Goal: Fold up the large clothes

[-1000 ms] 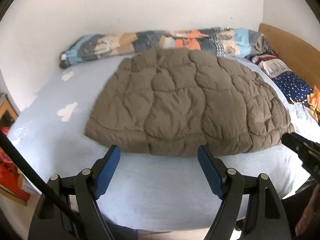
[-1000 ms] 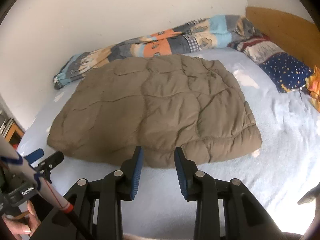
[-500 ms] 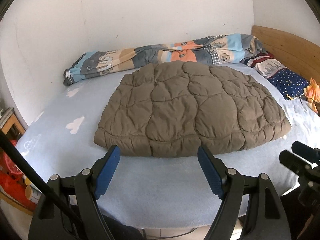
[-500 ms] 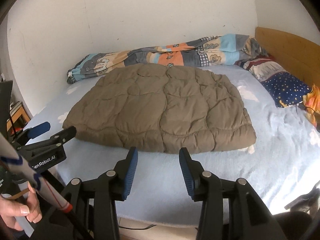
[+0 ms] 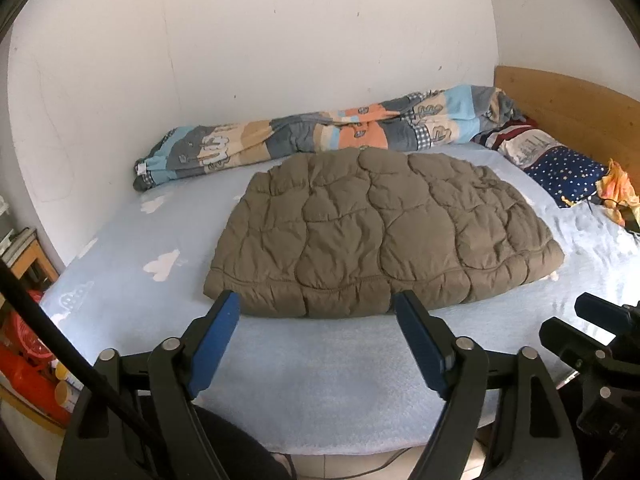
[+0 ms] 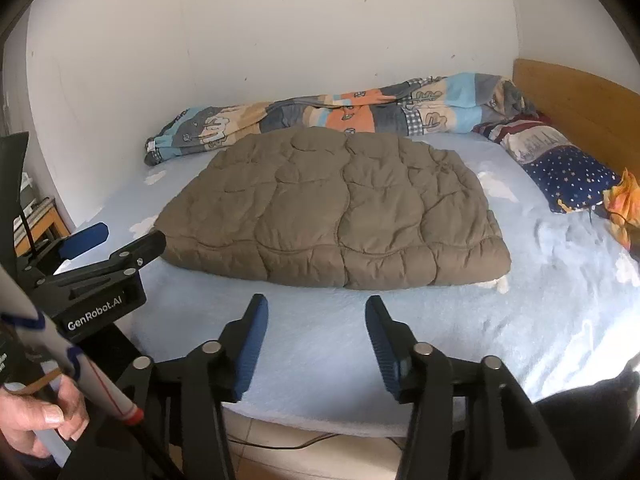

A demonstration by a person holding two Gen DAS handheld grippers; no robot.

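A brown quilted padded garment (image 5: 376, 232) lies folded flat in the middle of the bed; it also shows in the right wrist view (image 6: 332, 212). My left gripper (image 5: 316, 300) is open and empty, held back from the garment's near edge above the bed's front edge. My right gripper (image 6: 316, 308) is open and empty, also short of the near edge. The left gripper shows from the side in the right wrist view (image 6: 116, 240), and the right gripper shows at the right edge of the left wrist view (image 5: 592, 320).
The light blue bed sheet (image 5: 320, 372) covers the mattress. A rolled patchwork blanket (image 5: 320, 136) lies along the white wall. Pillows (image 5: 560, 164) and an orange cloth (image 5: 618, 196) lie by the wooden headboard (image 5: 568, 100). A wooden shelf (image 5: 28, 260) stands at left.
Both grippers have pulled back from the garment toward the bed's front edge. The right gripper's jaws have opened wider. The garment has not moved.
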